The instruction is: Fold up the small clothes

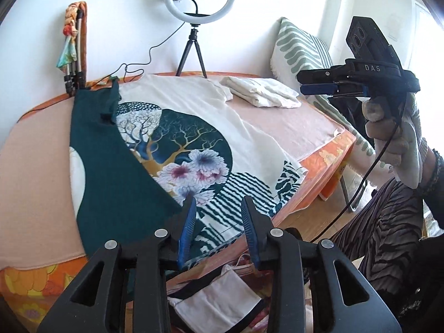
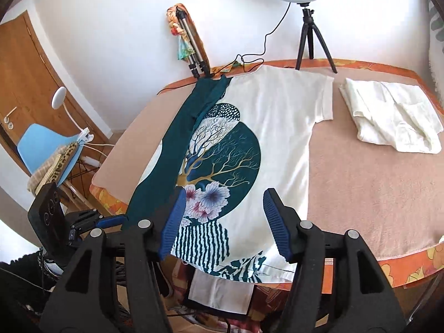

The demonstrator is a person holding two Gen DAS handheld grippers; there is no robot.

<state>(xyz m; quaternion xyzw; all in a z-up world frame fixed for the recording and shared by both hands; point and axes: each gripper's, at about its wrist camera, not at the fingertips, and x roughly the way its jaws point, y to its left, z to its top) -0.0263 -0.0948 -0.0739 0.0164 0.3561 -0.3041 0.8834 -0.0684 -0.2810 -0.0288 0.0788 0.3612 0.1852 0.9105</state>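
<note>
A white T-shirt with a tree-and-flower print lies flat on the peach-covered table. Its left side is folded over the print as a dark green flap. My left gripper hovers open over the shirt's striped hem by the table's front edge, with nothing between its blue pads. My right gripper is also open and empty, held above the flower print. In the left wrist view the right gripper is raised at the right in a gloved hand. The left gripper shows low at the left in the right wrist view.
A folded white garment lies at the table's far right. A ring light on a tripod stands at the back edge, a folded stand leans on the wall. A blue chair stands left, white cloth lies below the table.
</note>
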